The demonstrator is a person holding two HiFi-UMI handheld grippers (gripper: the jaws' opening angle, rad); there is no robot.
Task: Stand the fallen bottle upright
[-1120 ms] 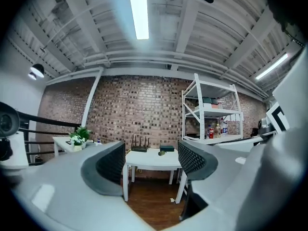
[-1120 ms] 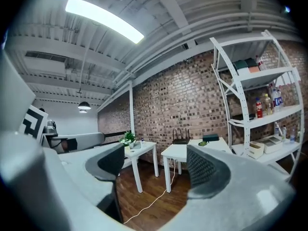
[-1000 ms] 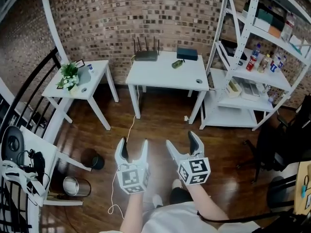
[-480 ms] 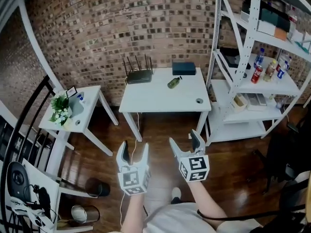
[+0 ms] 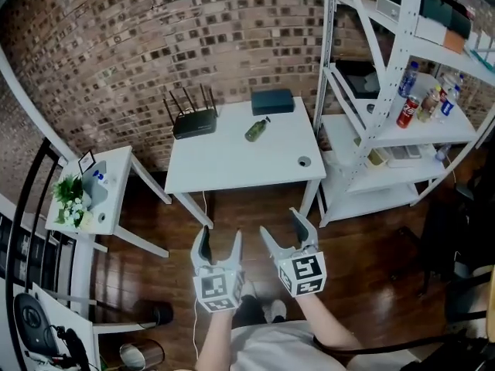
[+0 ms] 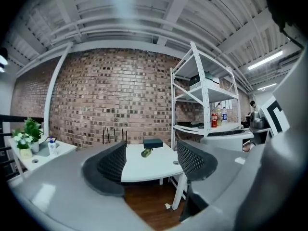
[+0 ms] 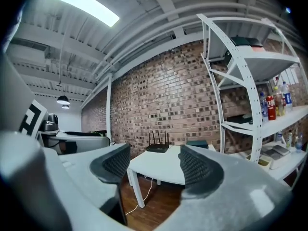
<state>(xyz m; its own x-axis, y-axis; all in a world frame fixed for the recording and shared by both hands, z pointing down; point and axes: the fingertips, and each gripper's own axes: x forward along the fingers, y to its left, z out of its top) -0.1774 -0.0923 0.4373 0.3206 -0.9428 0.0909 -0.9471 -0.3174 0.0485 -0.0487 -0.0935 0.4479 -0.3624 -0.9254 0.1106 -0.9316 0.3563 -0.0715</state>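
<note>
**Facing the counter, both grippers empty**

You've got the green bottle (image 5: 257, 130) lying on its side at the back of the white counter (image 5: 232, 172), between the router (image 5: 193, 120) and the dark box (image 5: 272, 101) (nearer the box). Your left gripper (image 5: 219, 238) holds its fingers spread. The right gripper (image 5: 282, 226) fingers are closing on nothing. Both hang well short of the counter.
</note>
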